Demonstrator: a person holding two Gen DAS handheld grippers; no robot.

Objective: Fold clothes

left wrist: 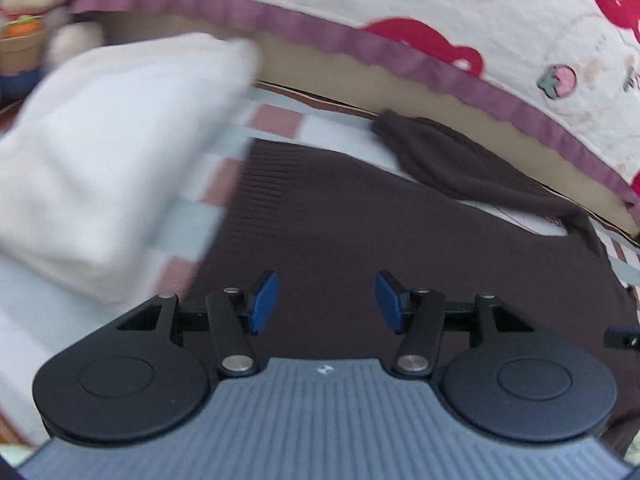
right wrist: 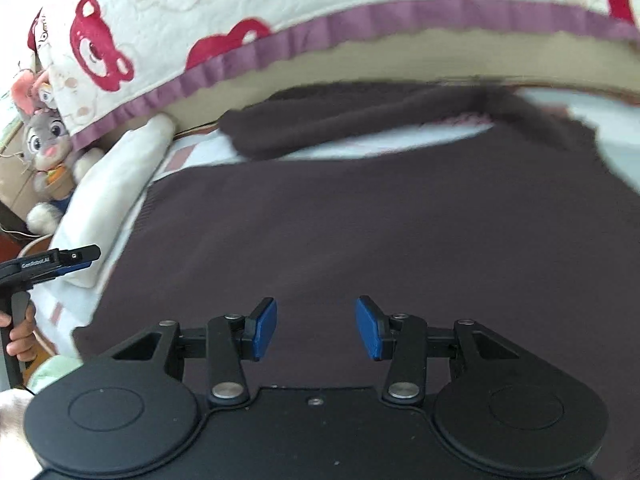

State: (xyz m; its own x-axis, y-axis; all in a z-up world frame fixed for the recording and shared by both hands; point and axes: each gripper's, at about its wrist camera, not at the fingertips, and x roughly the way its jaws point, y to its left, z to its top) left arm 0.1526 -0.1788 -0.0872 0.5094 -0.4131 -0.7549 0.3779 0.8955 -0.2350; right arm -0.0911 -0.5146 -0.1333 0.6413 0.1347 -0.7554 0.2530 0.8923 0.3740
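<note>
A dark brown knit sweater [left wrist: 360,232] lies spread flat on the checked bed sheet [left wrist: 276,120]; it also shows in the right wrist view [right wrist: 360,220]. One sleeve [left wrist: 460,160] lies folded across near its top edge, also visible in the right wrist view [right wrist: 340,124]. My left gripper [left wrist: 326,304] is open and empty, just above the sweater's lower part. My right gripper [right wrist: 316,330] is open and empty over the sweater's middle. The left gripper also shows at the left edge of the right wrist view [right wrist: 76,260], beside the sweater's left side.
A folded white garment [left wrist: 120,160] lies left of the sweater. A quilt with red bears and a purple border [left wrist: 440,20] hangs along the back. A grey plush rabbit [right wrist: 48,140] sits at the far left. A person's hand [right wrist: 20,336] holds the left gripper.
</note>
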